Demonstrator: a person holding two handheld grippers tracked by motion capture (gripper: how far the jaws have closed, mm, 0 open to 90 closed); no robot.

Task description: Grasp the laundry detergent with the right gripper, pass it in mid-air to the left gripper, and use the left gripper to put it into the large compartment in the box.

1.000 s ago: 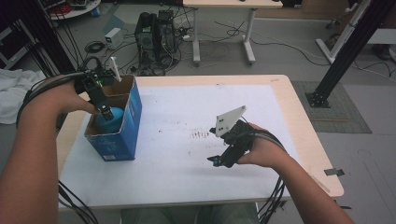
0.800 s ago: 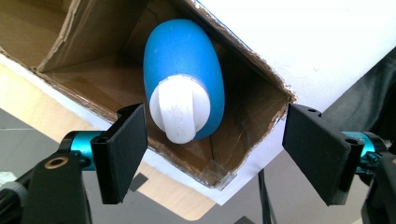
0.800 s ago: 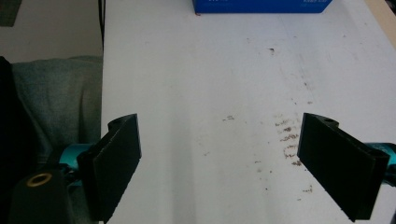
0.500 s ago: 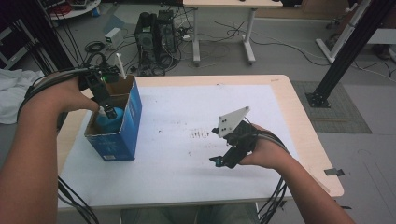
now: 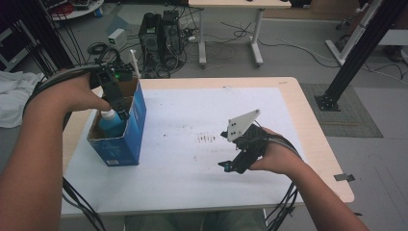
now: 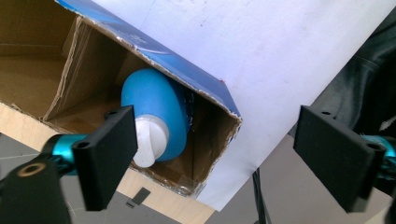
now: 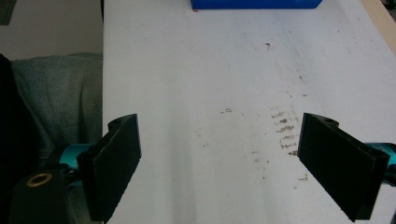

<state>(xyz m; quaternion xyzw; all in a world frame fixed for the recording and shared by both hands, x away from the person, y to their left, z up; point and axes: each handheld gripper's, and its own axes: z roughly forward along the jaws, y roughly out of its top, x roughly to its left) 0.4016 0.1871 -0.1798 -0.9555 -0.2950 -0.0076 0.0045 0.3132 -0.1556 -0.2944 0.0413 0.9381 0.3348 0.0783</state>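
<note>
A blue bottle with a white cap lies inside an open blue cardboard box at the table's left. My left gripper hovers over the box's mouth, pointing down. Its jaws have just been opening and now stand open, touching nothing. In the left gripper view the bottle rests in the box beyond the left jaw. My right gripper is held low over the table's middle right, open, with only the bare white table top between its jaws.
Dark smudges mark the white sheet near the table's centre. The wooden table edge runs along the right. Behind the table are computer towers, cables and another desk; a black frame stands at the right.
My left gripper has risen out of the box and opened, letting go of the blue bottle, which stays inside. The right hand has kept still.
</note>
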